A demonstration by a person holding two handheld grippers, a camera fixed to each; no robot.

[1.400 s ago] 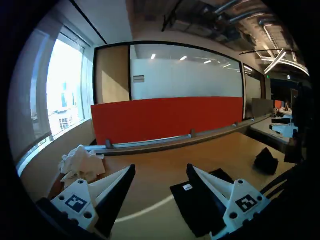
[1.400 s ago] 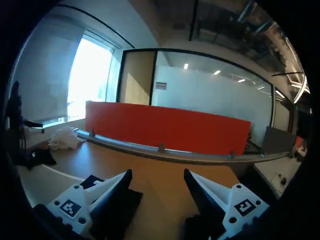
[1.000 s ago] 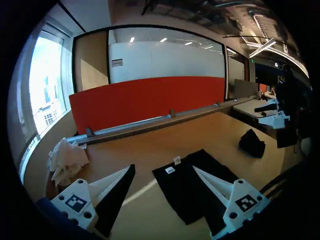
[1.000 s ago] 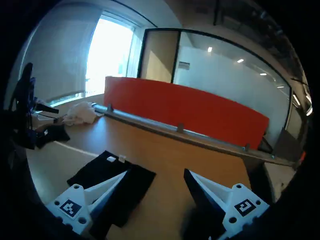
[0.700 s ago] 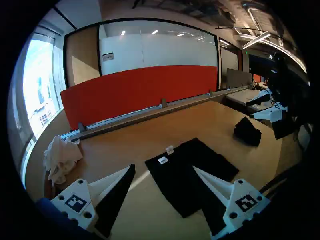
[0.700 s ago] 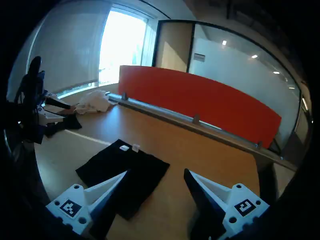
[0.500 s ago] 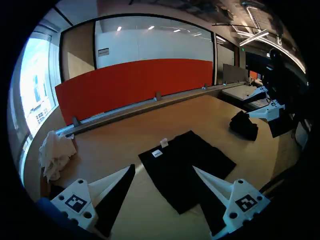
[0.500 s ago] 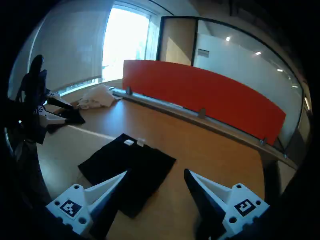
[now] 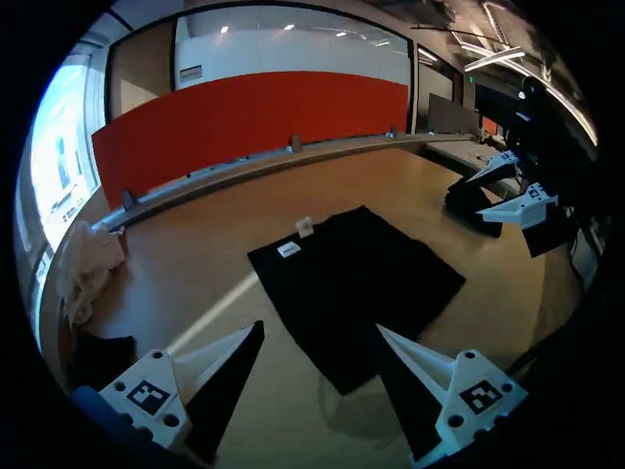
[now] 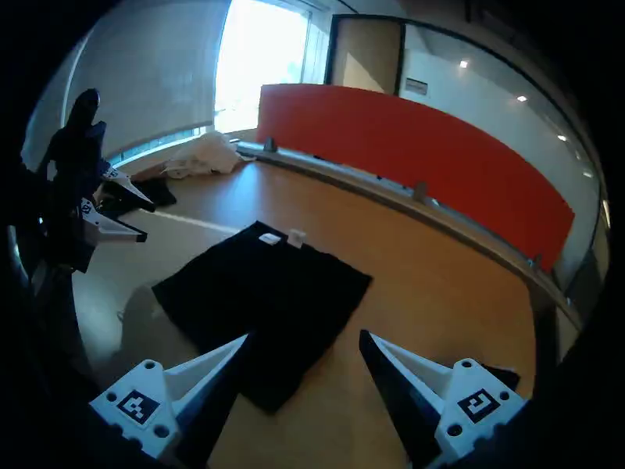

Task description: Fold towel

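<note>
While poised over the desk (image 9: 183,258), found left claw (image 9: 318,326) and right claw (image 10: 305,334) both spread wide, empty; noted black towel (image 9: 359,273) flat ahead of and below both; risk of mismatched corner pinches dragging cloth askew

Red divider (image 9: 258,117) behind wooden table (image 9: 195,258), crumpled white cloth (image 9: 82,262) near bright window (image 10: 262,62)

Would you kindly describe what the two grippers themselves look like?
Left gripper and right gripper look alike: each has two white, wedge-shaped fingers tapering to points, with black inner faces. Each finger's base carries a square black-and-white marker.
</note>
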